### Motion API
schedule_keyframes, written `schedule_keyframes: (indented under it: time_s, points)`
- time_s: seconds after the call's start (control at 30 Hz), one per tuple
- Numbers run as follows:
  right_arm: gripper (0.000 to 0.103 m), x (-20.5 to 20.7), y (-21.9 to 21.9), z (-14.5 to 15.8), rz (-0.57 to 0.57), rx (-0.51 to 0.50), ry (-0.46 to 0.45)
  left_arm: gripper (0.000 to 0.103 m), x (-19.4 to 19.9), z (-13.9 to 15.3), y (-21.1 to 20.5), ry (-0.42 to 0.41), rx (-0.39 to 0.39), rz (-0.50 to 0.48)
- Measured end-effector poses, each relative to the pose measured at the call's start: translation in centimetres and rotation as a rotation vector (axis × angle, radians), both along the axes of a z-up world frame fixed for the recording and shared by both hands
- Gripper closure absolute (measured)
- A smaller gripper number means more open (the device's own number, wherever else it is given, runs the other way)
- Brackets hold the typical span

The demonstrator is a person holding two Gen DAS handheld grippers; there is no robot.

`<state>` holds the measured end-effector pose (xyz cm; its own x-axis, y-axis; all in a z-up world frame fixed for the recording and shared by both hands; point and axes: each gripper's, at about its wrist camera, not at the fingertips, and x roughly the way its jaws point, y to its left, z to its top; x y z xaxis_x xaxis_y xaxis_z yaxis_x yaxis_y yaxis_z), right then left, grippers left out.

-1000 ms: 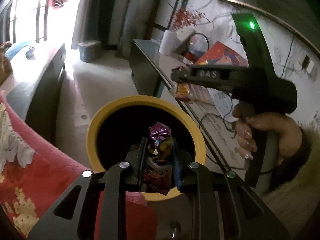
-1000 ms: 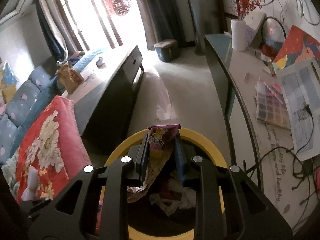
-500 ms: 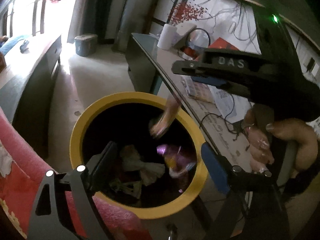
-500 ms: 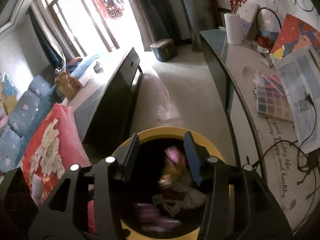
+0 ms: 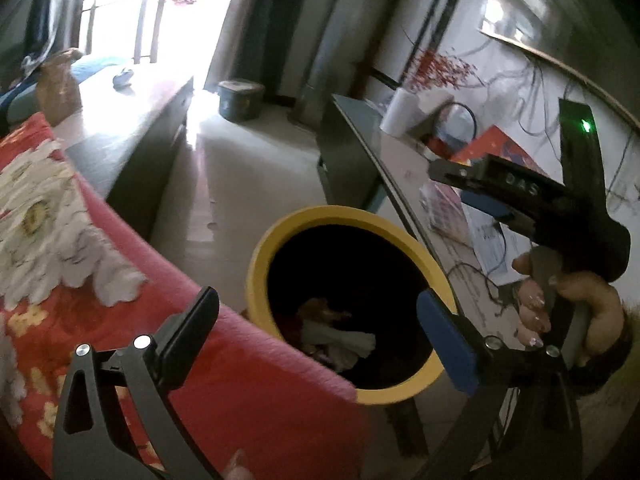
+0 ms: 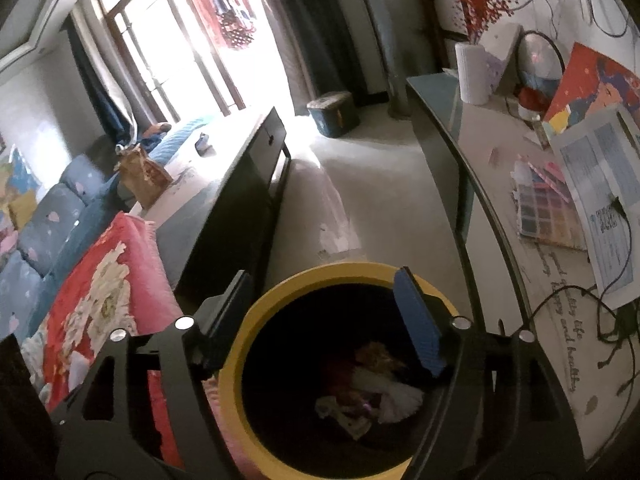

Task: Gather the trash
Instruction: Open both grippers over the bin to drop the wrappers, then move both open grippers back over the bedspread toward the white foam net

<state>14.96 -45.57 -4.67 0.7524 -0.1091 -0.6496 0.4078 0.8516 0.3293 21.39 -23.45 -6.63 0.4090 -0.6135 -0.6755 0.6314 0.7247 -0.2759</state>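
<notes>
Hovering over the yellow bin (image 6: 236, 364), both grippers gape empty.

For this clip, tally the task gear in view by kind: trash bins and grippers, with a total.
Trash bins: 1, the yellow-rimmed bin holding crumpled wrappers.
Grippers: 2, the left gripper and the right gripper; both have just been opening, with nothing between their fingers.
Total: 3
</notes>
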Motion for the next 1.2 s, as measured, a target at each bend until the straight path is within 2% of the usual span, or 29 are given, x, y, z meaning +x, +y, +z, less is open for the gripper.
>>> schedule_keyframes:
  time_s: [0.37, 0.77, 0.83, 1.2]
  points:
    - [0.037, -0.3, 2.6, 2.5, 0.060, -0.046, -0.066, 0.007, -0.3, 2.3, 5.6, -0.045, -0.049, 0.117]
    - [0.037, -0.4, 5.5, 3.6, 0.122, -0.054, -0.105, 0.007, -0.4, 3.8, 9.3, -0.067, -0.095, 0.203]
    - [0.033, -0.5, 6.0, 3.8, 0.137, -0.058, -0.111, 0.007, -0.5, 4.0, 9.9, -0.072, -0.097, 0.214]
    - [0.029, -0.7, 9.8, 5.1, 0.226, -0.077, -0.160, 0.007, -1.1, 5.1, 13.4, -0.108, -0.116, 0.292]
